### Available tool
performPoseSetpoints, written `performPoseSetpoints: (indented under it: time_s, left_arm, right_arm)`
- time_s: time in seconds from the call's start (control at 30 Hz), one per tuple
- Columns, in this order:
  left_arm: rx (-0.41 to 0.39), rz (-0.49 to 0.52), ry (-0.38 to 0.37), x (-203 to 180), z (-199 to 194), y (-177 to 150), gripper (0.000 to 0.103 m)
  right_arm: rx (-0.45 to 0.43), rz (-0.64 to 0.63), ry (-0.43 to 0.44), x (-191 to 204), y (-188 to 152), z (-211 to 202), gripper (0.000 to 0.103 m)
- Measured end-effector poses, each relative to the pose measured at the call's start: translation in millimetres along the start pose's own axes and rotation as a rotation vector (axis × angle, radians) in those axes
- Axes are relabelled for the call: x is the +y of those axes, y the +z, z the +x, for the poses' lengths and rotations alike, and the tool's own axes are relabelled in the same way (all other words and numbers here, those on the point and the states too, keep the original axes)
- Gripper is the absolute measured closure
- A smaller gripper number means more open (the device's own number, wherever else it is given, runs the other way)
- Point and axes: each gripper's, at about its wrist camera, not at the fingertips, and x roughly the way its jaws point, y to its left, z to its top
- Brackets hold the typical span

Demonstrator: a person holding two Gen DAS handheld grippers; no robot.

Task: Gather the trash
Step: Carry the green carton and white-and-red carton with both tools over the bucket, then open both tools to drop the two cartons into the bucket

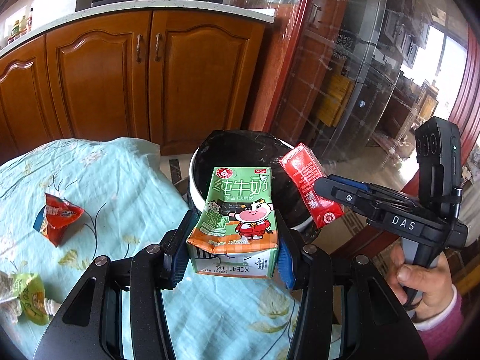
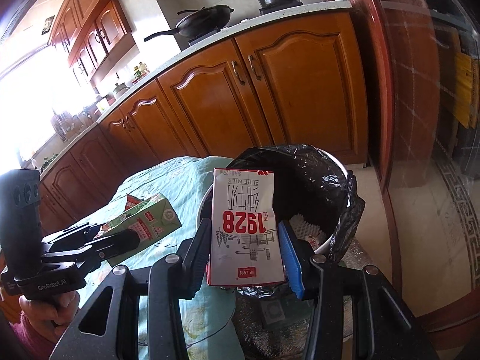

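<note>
Both tongs are clamped on small milk cartons just beside the black-lined bin: the left tongs pinch a dented green carton reading "125mL" and "XCE41104", the right tongs a red-and-white carton marked "1928" and "PURE MILK". Both look empty, light and crushable, so a flat-side grip suits. Wrappers lie on the bench.
</note>
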Motion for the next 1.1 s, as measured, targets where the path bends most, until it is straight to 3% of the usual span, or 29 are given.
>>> performPoseSetpoints:
  time_s: [0.43,1.1]
  left_arm:
    - [0.061,0.051,0.017,-9,42,30,0.056]
    - [0.14,0.105,0.057,-16,82,37,0.056]
  right_arm:
    - [0.026,0.021,-0.032,-29,23,22,0.058]
    - [0.125,0.001,-0.07,-49,37,54,0.057]
